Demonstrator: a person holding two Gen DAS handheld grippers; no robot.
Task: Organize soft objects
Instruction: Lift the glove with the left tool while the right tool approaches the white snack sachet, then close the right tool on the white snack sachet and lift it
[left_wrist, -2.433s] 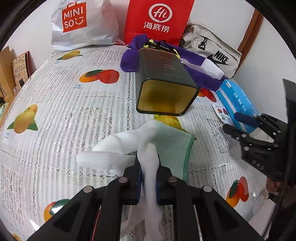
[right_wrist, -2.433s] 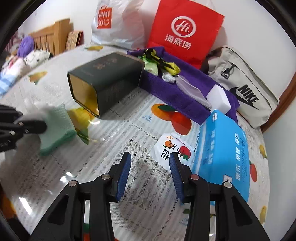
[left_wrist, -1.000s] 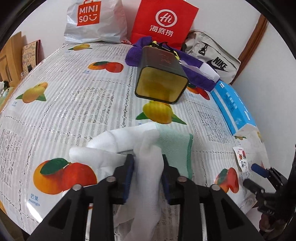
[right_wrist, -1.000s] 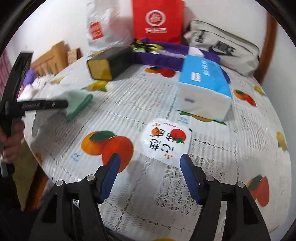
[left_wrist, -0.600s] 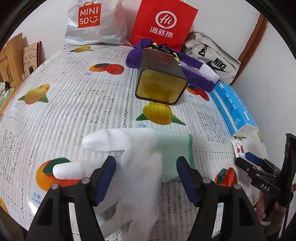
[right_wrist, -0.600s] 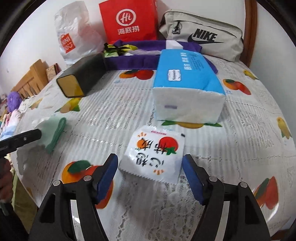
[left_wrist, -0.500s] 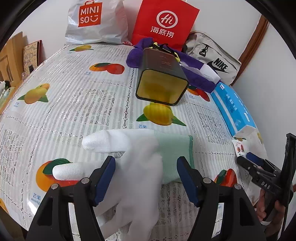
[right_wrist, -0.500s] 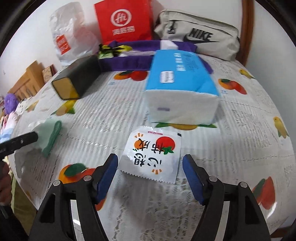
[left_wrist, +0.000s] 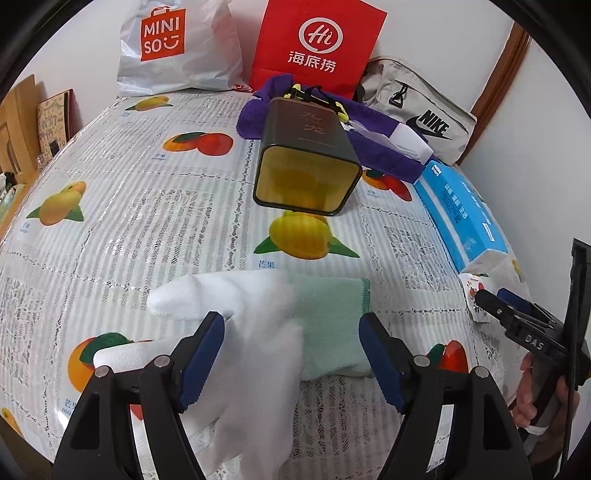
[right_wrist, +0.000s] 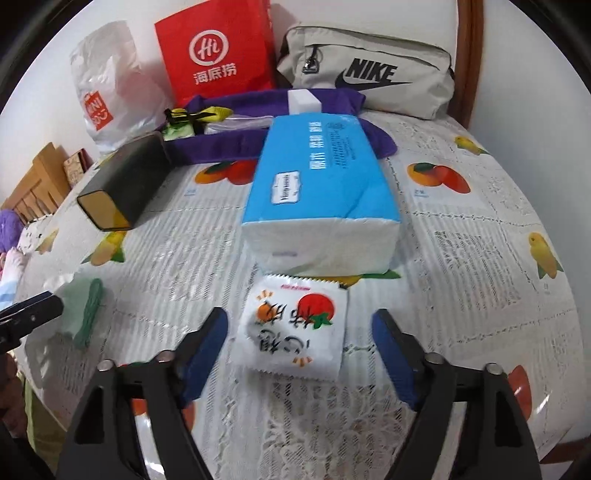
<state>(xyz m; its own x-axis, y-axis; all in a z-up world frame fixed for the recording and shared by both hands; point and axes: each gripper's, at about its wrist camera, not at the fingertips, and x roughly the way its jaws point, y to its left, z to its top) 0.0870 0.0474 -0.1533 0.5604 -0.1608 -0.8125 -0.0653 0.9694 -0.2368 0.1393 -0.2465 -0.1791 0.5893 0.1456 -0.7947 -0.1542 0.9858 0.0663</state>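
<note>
A white glove with a green cuff (left_wrist: 258, 332) lies flat on the fruit-print tablecloth (left_wrist: 147, 221); it also shows in the right wrist view (right_wrist: 79, 306). My left gripper (left_wrist: 291, 350) is open, its jaws either side of the glove, not gripping it. My right gripper (right_wrist: 299, 350) is open, its jaws either side of a white snack packet (right_wrist: 295, 332) that lies in front of a blue tissue pack (right_wrist: 325, 192). The right gripper also shows at the right edge of the left wrist view (left_wrist: 517, 317).
An open dark tin box (left_wrist: 306, 162) lies on its side mid-table. Behind it are a purple cloth (left_wrist: 376, 151) with small items, a red bag (left_wrist: 317, 40), a white Miniso bag (left_wrist: 177, 44) and a Nike bag (right_wrist: 369, 74). A wooden chair (right_wrist: 40, 177) stands at left.
My left gripper has opened and let go of the glove, which now lies flat. My right gripper has swung round to the snack packet and moved close over it.
</note>
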